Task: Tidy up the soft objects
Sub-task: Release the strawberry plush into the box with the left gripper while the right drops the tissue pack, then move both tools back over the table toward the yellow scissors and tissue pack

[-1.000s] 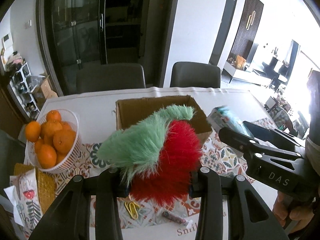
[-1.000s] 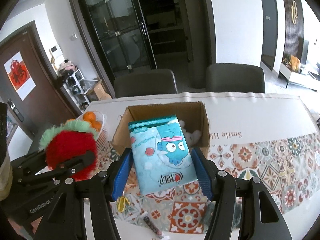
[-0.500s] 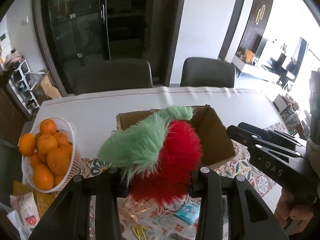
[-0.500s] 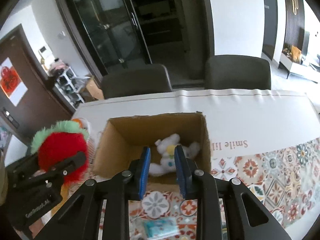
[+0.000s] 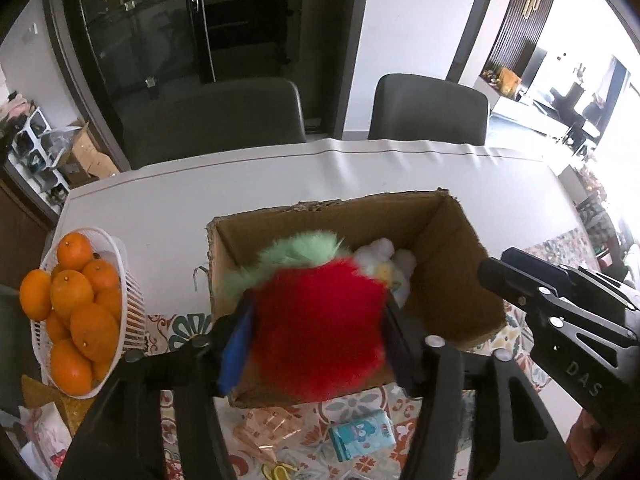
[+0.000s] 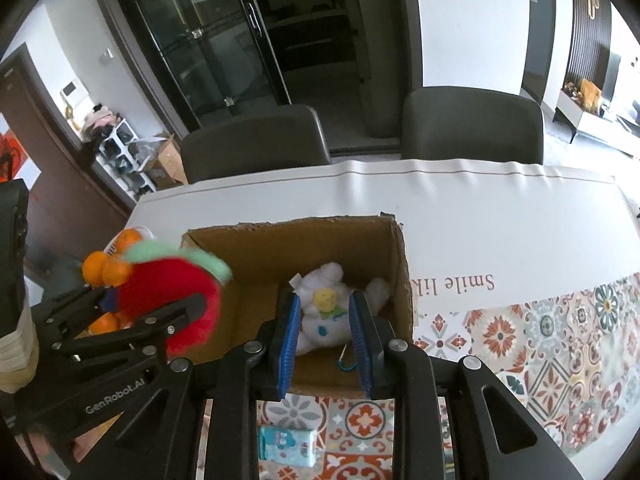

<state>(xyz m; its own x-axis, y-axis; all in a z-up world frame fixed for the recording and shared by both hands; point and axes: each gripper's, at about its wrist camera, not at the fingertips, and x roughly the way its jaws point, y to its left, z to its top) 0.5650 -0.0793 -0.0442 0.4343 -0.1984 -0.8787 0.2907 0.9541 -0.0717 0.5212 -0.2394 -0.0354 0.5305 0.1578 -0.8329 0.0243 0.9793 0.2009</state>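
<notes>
Now the left gripper (image 5: 318,330) pinches the red-green plush (image 5: 316,320) above the cardboard box (image 5: 452,240); the right gripper (image 6: 325,340) hangs empty, its jaws a little apart.

The red and green plush (image 5: 320,320) was motion-blurred and hid most of the white plush (image 5: 384,264) in the cardboard box (image 5: 460,248), while the blue tissue pack (image 6: 286,446) sat partly behind the right gripper (image 6: 324,344) and the basket of oranges (image 6: 112,268) behind the left gripper (image 6: 160,320).
</notes>
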